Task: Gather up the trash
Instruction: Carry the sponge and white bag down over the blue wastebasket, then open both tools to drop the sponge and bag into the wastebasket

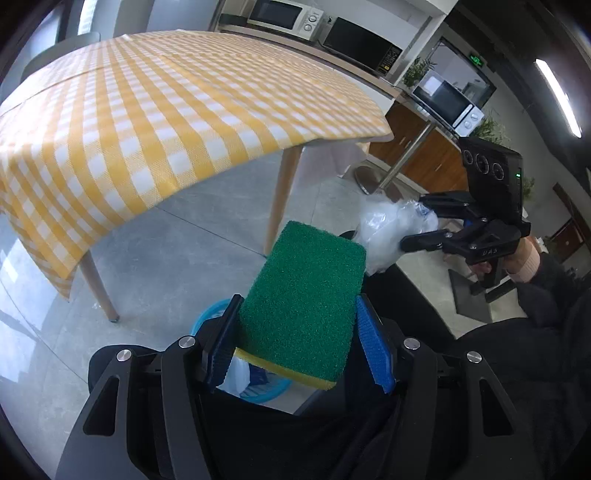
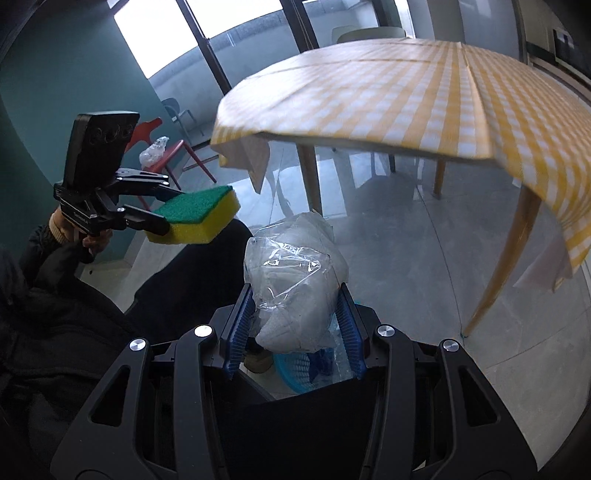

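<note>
My left gripper (image 1: 295,325) is shut on a green-and-yellow sponge (image 1: 306,299), green side up; the sponge (image 2: 195,216) also shows at the left of the right wrist view, held in the left gripper (image 2: 173,210). My right gripper (image 2: 295,317) is shut on a crumpled clear plastic bag with white paper inside (image 2: 295,280). The same bag (image 1: 388,229) appears at the right of the left wrist view, in the right gripper (image 1: 413,225). A blue basket (image 1: 258,384) sits on the floor below both grippers, partly hidden; the basket (image 2: 303,369) holds bits of plastic.
A table with a yellow checked cloth (image 1: 166,122) stands ahead on wooden legs (image 1: 282,199) over a grey tiled floor. The person's dark trousers (image 2: 184,280) lie between the grippers. A red chair (image 2: 166,147) carries another crumpled bag. Microwaves (image 1: 284,16) stand on a counter behind.
</note>
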{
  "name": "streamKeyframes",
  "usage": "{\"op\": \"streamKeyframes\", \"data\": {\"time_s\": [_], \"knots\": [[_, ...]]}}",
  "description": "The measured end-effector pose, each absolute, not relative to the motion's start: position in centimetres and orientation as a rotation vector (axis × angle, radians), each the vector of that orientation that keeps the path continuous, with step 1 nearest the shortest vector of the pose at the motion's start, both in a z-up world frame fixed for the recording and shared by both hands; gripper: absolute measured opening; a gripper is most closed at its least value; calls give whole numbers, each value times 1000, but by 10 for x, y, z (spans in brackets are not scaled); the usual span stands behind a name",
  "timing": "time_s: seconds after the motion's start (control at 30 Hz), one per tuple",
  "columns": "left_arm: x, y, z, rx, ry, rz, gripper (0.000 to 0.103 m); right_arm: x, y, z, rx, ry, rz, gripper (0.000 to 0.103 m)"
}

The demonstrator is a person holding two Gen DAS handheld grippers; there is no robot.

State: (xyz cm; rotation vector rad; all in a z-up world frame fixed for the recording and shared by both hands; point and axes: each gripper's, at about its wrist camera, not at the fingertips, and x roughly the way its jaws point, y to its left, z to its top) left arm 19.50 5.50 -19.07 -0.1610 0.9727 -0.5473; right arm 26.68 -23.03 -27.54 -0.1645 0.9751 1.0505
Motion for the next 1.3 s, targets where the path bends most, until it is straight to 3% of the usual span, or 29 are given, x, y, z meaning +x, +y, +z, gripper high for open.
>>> {"op": "streamKeyframes", "data": {"time_s": [0.13,0.63,1.3], "knots": [[192,38,-201,-62,964,-544,60,278,-217,-303,-169,1053,1037,42],[239,34,-301,-13,1252,-462,60,309,-169,-378,-235,1303,969,42],[242,23,-348,7,1411,-516,63,315,-148,-425,-261,1422,949,47]]}}
